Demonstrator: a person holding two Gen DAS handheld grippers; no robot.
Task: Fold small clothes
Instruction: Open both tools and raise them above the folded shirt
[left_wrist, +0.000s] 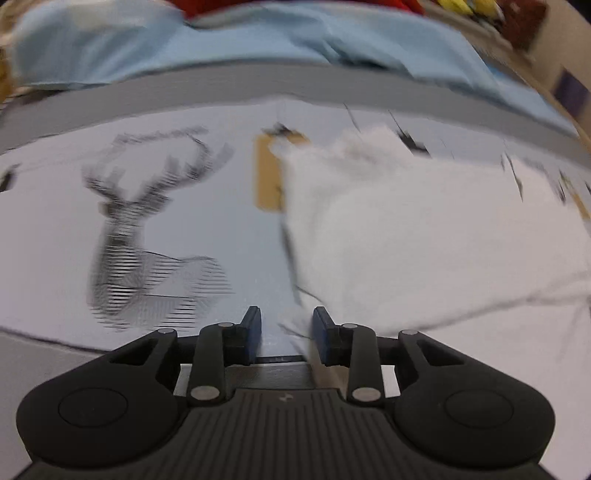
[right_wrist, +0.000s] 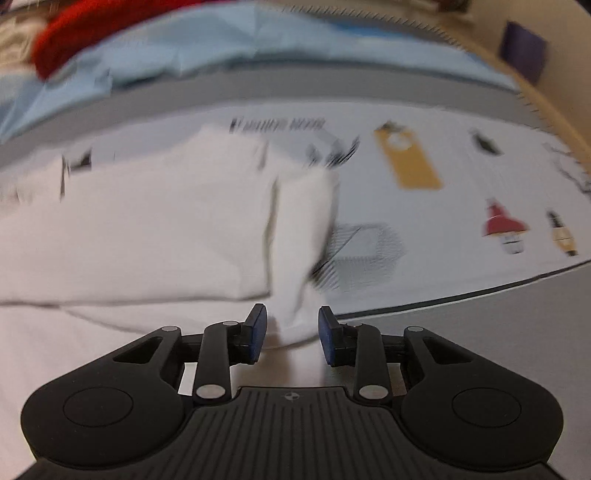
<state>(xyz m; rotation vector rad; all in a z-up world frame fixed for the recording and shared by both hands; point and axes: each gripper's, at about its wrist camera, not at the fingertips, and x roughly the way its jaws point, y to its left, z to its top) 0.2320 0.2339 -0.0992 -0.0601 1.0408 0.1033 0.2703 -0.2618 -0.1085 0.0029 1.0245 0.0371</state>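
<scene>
A white garment (left_wrist: 424, 236) lies spread on a printed white mat (left_wrist: 229, 229). In the left wrist view it fills the right half, with its left corner reaching in between the fingers. My left gripper (left_wrist: 287, 334) is open, low over that corner. In the right wrist view the same white garment (right_wrist: 147, 229) fills the left half, with a folded flap (right_wrist: 299, 236) hanging down toward the fingers. My right gripper (right_wrist: 292, 332) is open, with the flap's lower end lying between its blue pads. Both views are blurred.
The mat carries a deer drawing (left_wrist: 140, 236), a yellow tag print (right_wrist: 408, 158) and small figures (right_wrist: 504, 227). A light blue cloth (left_wrist: 229, 40) and something red (right_wrist: 92, 33) lie behind. The grey table surface (right_wrist: 480, 325) shows at the right.
</scene>
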